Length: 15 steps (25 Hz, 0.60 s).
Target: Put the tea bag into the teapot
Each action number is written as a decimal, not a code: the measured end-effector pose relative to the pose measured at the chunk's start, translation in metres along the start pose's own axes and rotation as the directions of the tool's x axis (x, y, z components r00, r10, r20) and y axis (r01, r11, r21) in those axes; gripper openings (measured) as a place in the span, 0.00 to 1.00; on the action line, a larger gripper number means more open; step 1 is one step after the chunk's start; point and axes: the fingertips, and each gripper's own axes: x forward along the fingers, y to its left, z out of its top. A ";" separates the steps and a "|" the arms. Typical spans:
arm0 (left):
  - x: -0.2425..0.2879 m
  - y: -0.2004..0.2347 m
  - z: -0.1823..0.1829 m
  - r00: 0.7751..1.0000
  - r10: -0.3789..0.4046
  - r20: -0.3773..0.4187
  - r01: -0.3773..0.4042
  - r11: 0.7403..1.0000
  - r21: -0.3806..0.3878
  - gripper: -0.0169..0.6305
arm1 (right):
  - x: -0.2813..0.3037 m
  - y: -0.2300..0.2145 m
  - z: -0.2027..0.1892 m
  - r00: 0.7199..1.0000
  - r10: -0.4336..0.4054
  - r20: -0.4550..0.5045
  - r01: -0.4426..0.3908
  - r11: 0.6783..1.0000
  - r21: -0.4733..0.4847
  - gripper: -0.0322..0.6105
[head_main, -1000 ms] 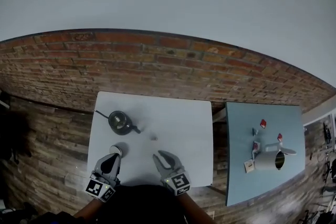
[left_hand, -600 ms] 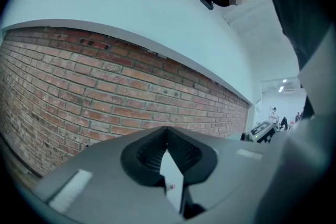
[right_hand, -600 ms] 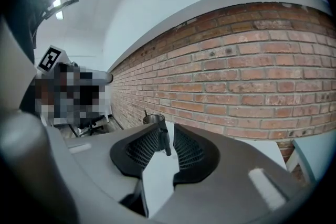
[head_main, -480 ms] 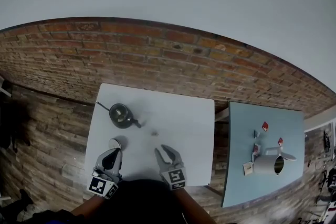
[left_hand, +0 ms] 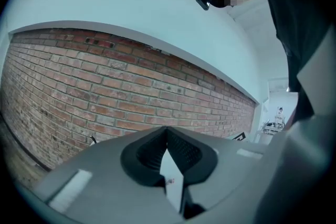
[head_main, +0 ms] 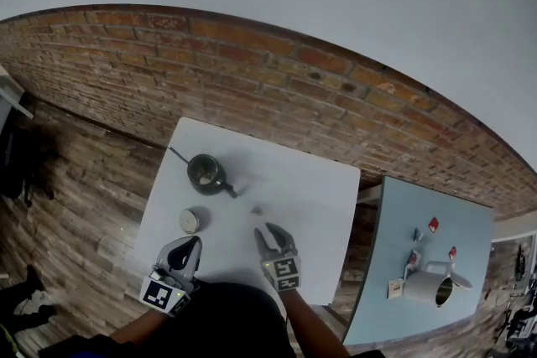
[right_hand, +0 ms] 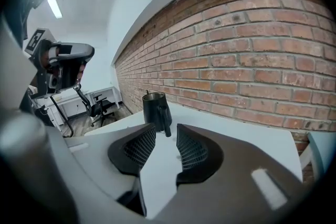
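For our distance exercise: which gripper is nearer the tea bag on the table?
Right. The right gripper, jaws just opened wider and empty, is just short of the tea bag; the left gripper is farther off, to its left.

the right tongs [head_main: 278,236] have neared the tea bag [head_main: 258,210], opening wider, empty.

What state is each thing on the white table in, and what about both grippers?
teapot: upright, lid off.
lid: flat on the table, beside the teapot.
tea bag: on the table, outside the teapot.
left gripper: shut, tips together.
right gripper: open, jaws have just been opening, nothing between them.
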 end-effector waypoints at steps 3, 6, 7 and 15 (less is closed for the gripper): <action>-0.007 0.007 -0.004 0.999 0.052 -0.012 -0.052 0.999 -0.014 0.02 | 0.009 -0.010 -0.006 1.000 0.017 -0.023 -0.017 1.000 -0.013 0.25; -0.015 0.012 -0.010 0.994 0.105 -0.036 -0.106 0.994 -0.020 0.02 | 0.020 -0.017 -0.012 0.998 0.038 -0.049 -0.040 0.999 -0.031 0.25; -0.017 0.012 -0.011 0.992 0.117 -0.044 -0.118 0.993 -0.019 0.02 | 0.023 -0.019 -0.013 0.997 0.046 -0.055 -0.048 0.998 -0.037 0.25; -0.028 0.009 -0.010 0.985 0.164 -0.048 -0.166 0.986 -0.022 0.02 | 0.041 -0.025 -0.029 0.991 0.093 -0.098 -0.098 0.994 -0.050 0.25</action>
